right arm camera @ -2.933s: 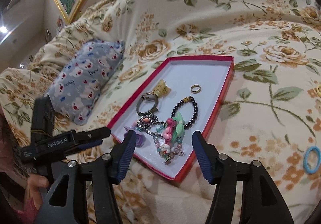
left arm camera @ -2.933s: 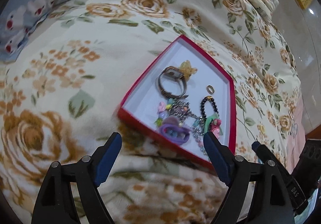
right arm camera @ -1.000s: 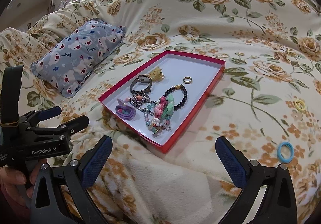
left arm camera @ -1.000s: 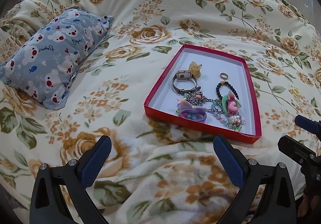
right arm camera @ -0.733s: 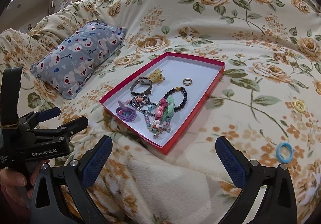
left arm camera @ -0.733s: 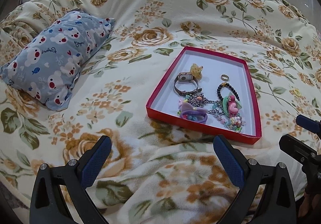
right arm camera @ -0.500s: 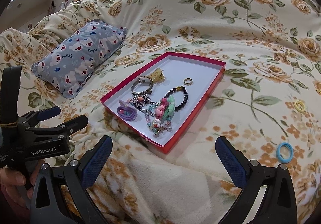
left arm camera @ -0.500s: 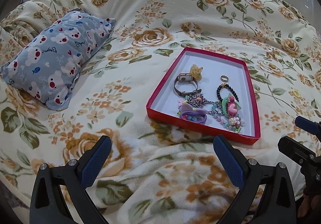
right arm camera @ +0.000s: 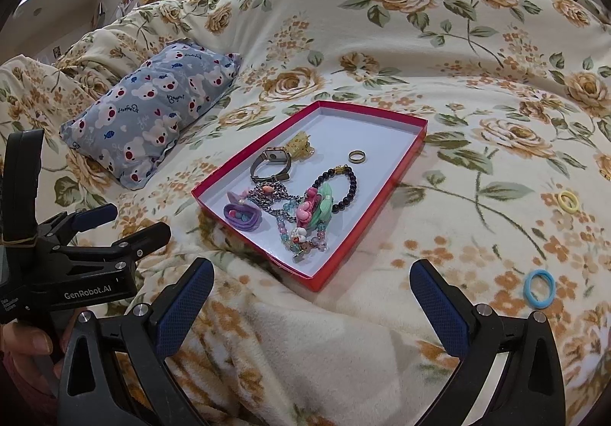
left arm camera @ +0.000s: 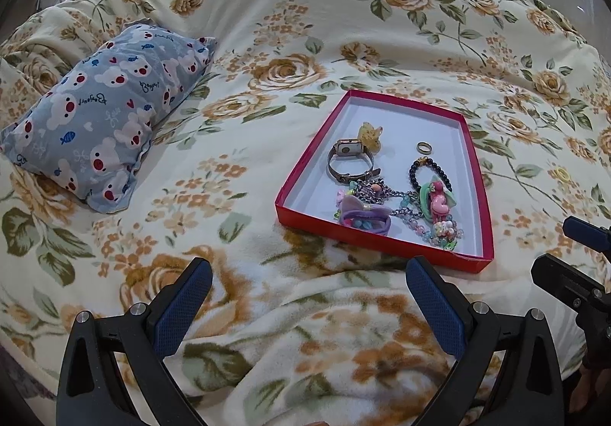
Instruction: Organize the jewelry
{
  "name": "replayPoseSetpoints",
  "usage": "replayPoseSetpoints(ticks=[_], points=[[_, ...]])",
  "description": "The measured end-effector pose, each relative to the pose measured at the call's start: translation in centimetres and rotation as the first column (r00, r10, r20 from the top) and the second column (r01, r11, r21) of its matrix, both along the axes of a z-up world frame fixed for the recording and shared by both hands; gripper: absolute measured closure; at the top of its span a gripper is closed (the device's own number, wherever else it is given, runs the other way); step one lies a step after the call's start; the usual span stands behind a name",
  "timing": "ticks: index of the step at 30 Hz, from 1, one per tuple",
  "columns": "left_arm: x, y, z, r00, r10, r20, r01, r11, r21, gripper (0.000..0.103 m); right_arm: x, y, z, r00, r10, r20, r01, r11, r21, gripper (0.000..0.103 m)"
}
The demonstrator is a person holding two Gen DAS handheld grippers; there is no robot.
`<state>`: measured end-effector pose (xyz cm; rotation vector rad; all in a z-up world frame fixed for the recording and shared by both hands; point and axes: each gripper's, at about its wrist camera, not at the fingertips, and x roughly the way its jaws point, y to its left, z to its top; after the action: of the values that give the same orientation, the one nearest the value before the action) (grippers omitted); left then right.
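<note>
Jewelry sits in the red box (left arm camera: 473,174) on the bed (left arm camera: 305,25), most of it bunched at the near end: watch (left arm camera: 349,158), yellow charm (left arm camera: 368,134), gold ring (left arm camera: 424,147), dark bead bracelet (left arm camera: 429,174), purple scrunchie (left arm camera: 364,218), chain (left arm camera: 385,197), pink-green clip (left arm camera: 437,200), pastel bead string (left arm camera: 445,235). Chain, clip and bead string overlap, so I judge that tangle needs separating; the far half of the box is bare, probably space to spread pieces into. I have my left hand-held gripper (left arm camera: 307,298) released, jaws wide, holding nothing, hovering over the blanket short of the box. My right hand-held gripper (right arm camera: 311,298) is likewise released and empty, near the box's front corner. Both held back, I think, to keep the whole box in view before choosing. Blue hair ring (right arm camera: 539,288) and yellow hair ring (right arm camera: 568,201) lie loose on the bed, well right of the box; likely they belong in it too. Bear-print pillow (left arm camera: 103,113) lies off left, apart.
</note>
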<state>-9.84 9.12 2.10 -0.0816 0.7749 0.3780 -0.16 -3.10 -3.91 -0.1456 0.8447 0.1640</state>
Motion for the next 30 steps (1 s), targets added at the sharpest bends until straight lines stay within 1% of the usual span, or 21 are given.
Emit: replayPoseSetpoints(ticks=[6,30], points=[[0.04,0.32,-0.03,1.0,0.004,0.001,-0.004,1.0,-0.012,0.001,-0.08,0.11,0.01,1.0,0.003,-0.002,-0.003,1.0,0.0,0.0],[-0.07,0.18,-0.08,1.0,-0.005,0.006,0.006,1.0,-0.004,0.001,-0.08,0.21,0.01,1.0,0.005,-0.003,-0.005,1.0,0.002,0.0]])
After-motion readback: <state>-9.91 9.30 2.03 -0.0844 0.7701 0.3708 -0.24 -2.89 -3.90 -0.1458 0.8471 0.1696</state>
